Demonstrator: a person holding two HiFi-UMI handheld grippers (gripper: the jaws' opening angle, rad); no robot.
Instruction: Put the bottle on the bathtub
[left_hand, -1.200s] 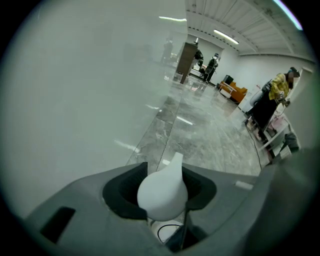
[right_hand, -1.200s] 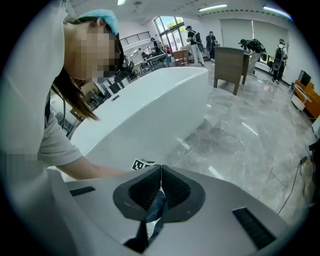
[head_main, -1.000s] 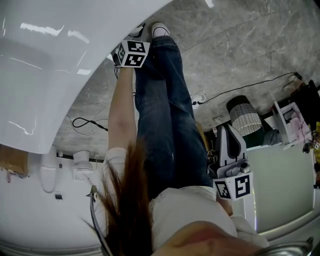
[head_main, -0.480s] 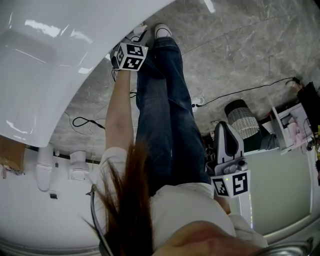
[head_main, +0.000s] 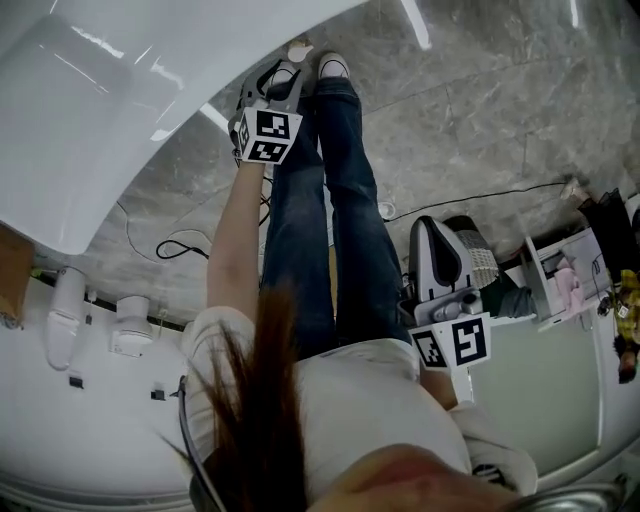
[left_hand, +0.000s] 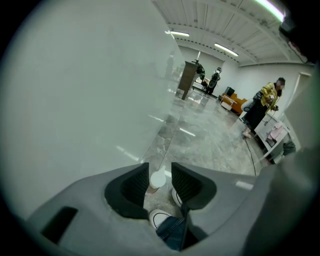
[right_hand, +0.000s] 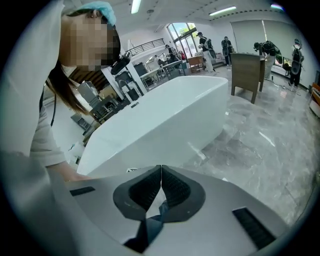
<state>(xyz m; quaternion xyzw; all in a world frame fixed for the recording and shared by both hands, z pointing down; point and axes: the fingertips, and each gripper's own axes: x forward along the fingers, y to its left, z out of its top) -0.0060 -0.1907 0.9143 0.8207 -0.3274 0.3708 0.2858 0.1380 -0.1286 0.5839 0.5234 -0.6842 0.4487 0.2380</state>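
downward, the outstretched left tool (left_hand: 160, 169) gapes toward the bottle (left_hand: 156, 180); right tool (right_hand: 161, 172) sits closed, empty.

bottle (left_hand: 157, 179) small, indistinct — bathtub (head_main: 100, 120) cut off

Floor: glossy grey marble-look tiles (head_main: 480, 120), thin black cable (head_main: 500, 190) lay across | Ceiling: white, long strip lights (left_hand: 225, 49) were lit | Furniture: brown wooden cabinet (right_hand: 246, 70); orange sofa (left_hand: 235, 103) stood far off | Windows: tall glazed panes (right_hand: 181, 31) at far end
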